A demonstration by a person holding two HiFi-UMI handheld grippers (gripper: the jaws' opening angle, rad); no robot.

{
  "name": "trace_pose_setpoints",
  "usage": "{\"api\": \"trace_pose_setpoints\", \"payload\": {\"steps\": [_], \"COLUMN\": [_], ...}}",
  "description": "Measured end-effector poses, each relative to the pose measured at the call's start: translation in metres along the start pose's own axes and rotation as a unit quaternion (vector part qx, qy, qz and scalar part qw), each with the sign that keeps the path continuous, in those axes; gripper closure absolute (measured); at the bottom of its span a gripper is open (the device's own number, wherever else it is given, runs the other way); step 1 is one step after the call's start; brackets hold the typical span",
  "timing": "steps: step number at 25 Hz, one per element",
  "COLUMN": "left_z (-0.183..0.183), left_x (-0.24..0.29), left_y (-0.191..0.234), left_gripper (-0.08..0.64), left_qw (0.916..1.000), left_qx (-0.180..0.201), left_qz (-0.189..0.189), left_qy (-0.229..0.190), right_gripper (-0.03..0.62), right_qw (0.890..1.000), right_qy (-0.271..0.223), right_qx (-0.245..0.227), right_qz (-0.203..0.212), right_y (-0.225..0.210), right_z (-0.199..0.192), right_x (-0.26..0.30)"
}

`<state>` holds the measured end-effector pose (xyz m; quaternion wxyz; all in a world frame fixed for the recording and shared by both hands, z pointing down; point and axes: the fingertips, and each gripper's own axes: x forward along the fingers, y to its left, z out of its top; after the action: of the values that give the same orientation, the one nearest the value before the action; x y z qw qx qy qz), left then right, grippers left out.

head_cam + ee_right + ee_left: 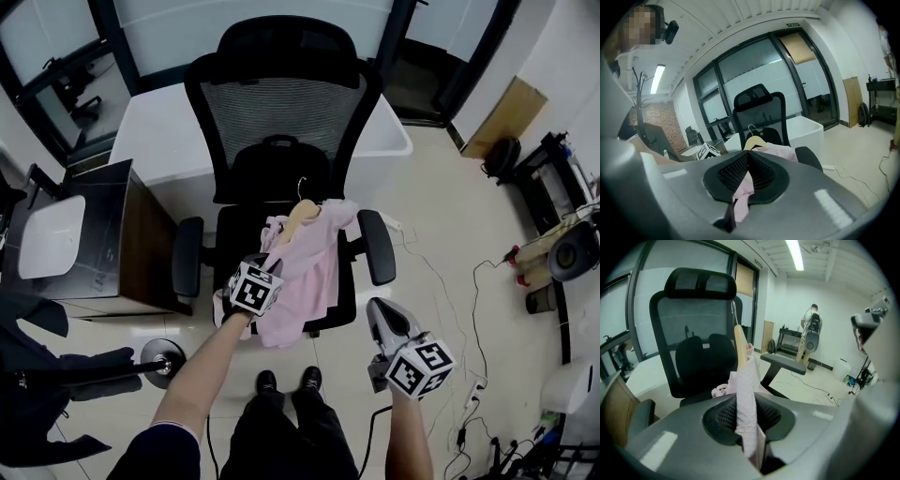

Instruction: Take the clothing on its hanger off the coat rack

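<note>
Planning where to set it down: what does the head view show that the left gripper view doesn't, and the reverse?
Head view only: the coat rack, the person's shoes. Left gripper view only: a far person beside a cart, a ceiling light. Both: the left gripper shut on the pink garment, its wooden hanger, the office chair.

No readable text, label or number; small sign (792, 24) high on wall illegible.
</note>
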<state>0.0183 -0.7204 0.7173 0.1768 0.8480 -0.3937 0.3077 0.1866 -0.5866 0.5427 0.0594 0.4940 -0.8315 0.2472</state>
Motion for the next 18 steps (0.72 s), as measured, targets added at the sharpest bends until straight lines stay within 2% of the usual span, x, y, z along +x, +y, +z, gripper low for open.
{"api": "trace_pose_setpoints", "payload": {"steps": [6,13,15,18], "left_z": [-0.051,-0.079,-0.084,-0.078], "left_x": [0.052,0.077,0.080,0.074], "left_y": [0.004,0.007,0.006,0.015], "left_gripper": [0.495,0.483,0.455,0.383], "left_qw": [0.9995,0.9974,0.9969,0.9979], "left_qx": [-0.026,-0.049,-0.045,-0.007], "left_qz": [0.000,0.002,0.004,0.039], "left_qy": [0.017,0.053,0.064,0.051], "right_gripper": [0.591,0.591,0.591,0.591], "right_qw": [0.999,0.998,0.998,0.998], "right_qy": [0.038,0.056,0.060,0.061], "right_qx": [0.006,-0.008,-0.011,-0.012], "right_qz": [-0.011,-0.011,-0.007,0.003], "right_y": [-0.019,-0.032,-0.032,-0.029], "right_z": [-0.039,-0.050,-0.052,-0.052], "right_x": [-0.001,-0.004,-0.003,0.002]}}
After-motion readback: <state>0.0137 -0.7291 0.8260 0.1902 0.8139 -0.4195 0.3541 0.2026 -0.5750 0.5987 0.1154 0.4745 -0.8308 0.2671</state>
